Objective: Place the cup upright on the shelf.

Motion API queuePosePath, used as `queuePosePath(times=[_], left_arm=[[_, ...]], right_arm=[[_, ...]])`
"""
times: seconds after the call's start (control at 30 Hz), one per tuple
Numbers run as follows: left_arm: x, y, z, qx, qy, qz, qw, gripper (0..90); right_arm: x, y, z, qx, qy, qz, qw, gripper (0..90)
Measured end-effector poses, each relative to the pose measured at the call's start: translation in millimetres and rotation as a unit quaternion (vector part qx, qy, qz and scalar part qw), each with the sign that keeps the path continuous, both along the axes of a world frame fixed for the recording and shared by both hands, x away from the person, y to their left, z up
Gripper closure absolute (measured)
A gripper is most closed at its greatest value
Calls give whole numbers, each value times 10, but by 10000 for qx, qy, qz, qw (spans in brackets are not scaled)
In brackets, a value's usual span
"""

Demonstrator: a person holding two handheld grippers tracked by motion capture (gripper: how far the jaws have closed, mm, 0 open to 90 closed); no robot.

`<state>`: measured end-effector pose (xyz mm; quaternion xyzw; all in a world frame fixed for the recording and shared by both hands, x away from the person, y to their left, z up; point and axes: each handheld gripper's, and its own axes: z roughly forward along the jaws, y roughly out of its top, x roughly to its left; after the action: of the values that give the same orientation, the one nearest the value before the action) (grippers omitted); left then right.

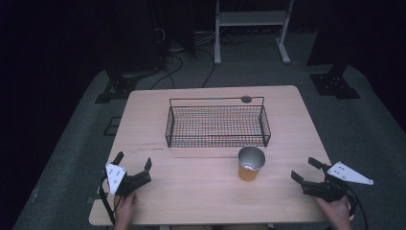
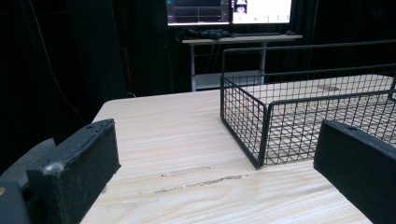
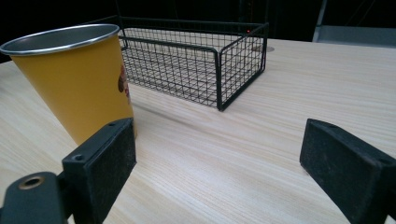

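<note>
Left gripper (image 1: 132, 161) sits near the table's (image 1: 201, 201) front left corner, jaws spread wide, nothing between them. In the left gripper view the jaws frame bare wood and the near corner of the wire basket (image 2: 280, 116); that gripper (image 2: 215, 163) is apart from it, not touching.

Right gripper (image 1: 303, 169) is near the front right corner, jaws also wide apart and empty. It points toward the cup (image 1: 251, 164), which is off to its left, well apart in the high view.

Cup: yellow body, silver metal rim and inside, upright, standing on the table right of centre, just in front of the basket's front right corner. The two look close but apart. In the right gripper view the cup (image 3: 74, 79) stands beyond the left jaw, not between the jaws of the gripper (image 3: 219, 158).

Markings: a small red-brown printed patch shows on the cup's side in the right gripper view, cut off by the curve; cannot read any text or brand. No readable writing on the basket or grippers.

Basket (image 1: 216, 125): black wire, rectangular, empty, at table centre toward the far edge.
</note>
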<state>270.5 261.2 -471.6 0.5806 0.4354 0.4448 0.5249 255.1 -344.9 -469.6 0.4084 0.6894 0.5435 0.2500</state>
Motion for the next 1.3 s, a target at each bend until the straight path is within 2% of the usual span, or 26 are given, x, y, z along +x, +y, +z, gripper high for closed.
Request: queuePosePath(times=[0.57, 0.77, 0.87, 1.3], left_arm=[[-9, 0, -1, -5, -27, -37, 10000, 0], [-10, -1, -1, -11, -35, -35, 10000, 0], [-11, 0, -1, -11, -36, -35, 10000, 0], [-12, 2, -1, -26, -37, -45, 10000, 0]], right_arm=[[-52, 66, 64, -44, -42, 141, 9999, 87], [-82, 165, 110, -123, -117, 311, 9994, 68], [-80, 224, 114, -156, -74, 354, 9992, 35], [-44, 462, 113, -250, -17, 674, 9974, 23]])
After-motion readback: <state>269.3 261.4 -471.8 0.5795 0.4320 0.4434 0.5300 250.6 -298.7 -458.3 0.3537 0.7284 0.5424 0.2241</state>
